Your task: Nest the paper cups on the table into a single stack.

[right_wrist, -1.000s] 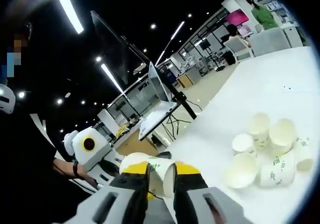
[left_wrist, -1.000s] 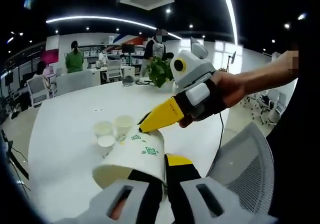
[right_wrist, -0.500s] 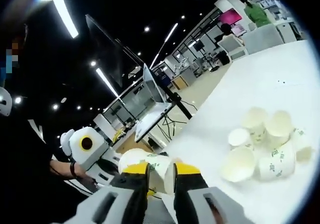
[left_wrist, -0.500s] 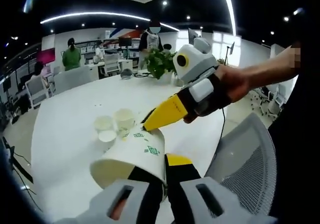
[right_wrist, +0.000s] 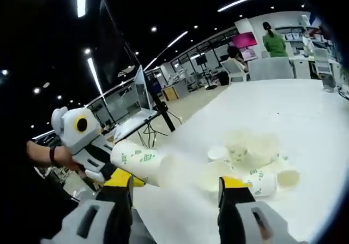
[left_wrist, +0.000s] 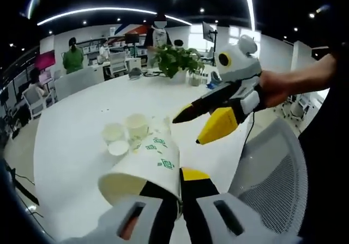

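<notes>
My left gripper [left_wrist: 179, 186] clamps the white paper cup with green print [left_wrist: 146, 166], lying tilted, mouth toward seven o'clock. My right gripper [right_wrist: 175, 188] hangs released, empty. The loose white paper cups [right_wrist: 248, 156] cluster at one o'clock on the white round worktop [left_wrist: 71, 146]. I should fetch one by its rim, then align mouths squarely before nesting.

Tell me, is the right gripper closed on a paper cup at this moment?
No, in the left gripper view the right gripper has its jaws spread apart with nothing between them, beyond the paper cup held by the left gripper.
</notes>
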A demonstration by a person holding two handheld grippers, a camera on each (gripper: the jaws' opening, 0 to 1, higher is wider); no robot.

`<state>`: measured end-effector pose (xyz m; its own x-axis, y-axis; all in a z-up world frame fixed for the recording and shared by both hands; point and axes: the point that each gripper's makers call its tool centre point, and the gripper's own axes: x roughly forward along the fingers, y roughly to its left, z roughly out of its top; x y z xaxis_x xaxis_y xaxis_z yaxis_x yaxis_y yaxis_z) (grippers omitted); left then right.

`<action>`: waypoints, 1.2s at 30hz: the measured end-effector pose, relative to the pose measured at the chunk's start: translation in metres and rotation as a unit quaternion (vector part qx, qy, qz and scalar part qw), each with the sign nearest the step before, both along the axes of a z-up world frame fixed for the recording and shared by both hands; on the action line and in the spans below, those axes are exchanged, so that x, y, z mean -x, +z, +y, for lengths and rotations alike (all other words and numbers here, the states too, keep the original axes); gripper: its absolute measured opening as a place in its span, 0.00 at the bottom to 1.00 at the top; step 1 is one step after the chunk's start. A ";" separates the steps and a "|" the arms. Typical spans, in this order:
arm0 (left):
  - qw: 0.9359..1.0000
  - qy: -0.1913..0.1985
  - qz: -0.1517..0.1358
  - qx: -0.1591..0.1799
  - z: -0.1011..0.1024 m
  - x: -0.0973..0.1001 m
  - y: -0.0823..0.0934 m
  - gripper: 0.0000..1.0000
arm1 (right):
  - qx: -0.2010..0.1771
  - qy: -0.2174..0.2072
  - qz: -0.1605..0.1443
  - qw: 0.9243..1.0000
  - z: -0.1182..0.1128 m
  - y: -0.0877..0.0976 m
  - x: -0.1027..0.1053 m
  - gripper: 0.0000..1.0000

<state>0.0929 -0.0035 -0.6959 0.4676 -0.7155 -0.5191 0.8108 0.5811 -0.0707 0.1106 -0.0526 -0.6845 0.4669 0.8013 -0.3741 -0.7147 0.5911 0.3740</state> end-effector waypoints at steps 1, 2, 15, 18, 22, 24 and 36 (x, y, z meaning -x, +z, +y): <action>1.000 -0.003 0.002 -0.002 -0.001 -0.002 0.000 0.00 | 0.010 -0.002 -0.007 1.000 -0.003 0.000 0.001 0.67; 1.000 -0.005 0.003 -0.006 -0.001 -0.003 0.000 0.00 | 0.015 -0.003 -0.010 1.000 -0.004 0.000 0.003 0.68; 0.995 -0.058 0.009 -0.078 -0.003 -0.030 -0.014 0.00 | 0.078 -0.024 -0.049 0.995 -0.025 -0.009 0.015 0.81; 0.993 -0.070 0.013 -0.090 -0.006 -0.035 -0.016 0.00 | 0.077 -0.031 -0.052 0.995 -0.031 -0.009 0.015 0.82; 0.990 -0.088 0.018 -0.107 -0.012 -0.038 -0.020 0.00 | 0.080 -0.037 -0.053 0.995 -0.036 -0.010 0.016 0.82; 0.987 -0.099 0.023 -0.125 -0.013 -0.041 -0.024 0.00 | 0.082 -0.039 -0.052 0.994 -0.038 -0.012 0.018 0.82; 0.954 -0.184 0.028 -0.235 -0.024 -0.046 -0.042 0.00 | 0.095 -0.039 -0.047 0.994 -0.043 -0.017 0.027 0.82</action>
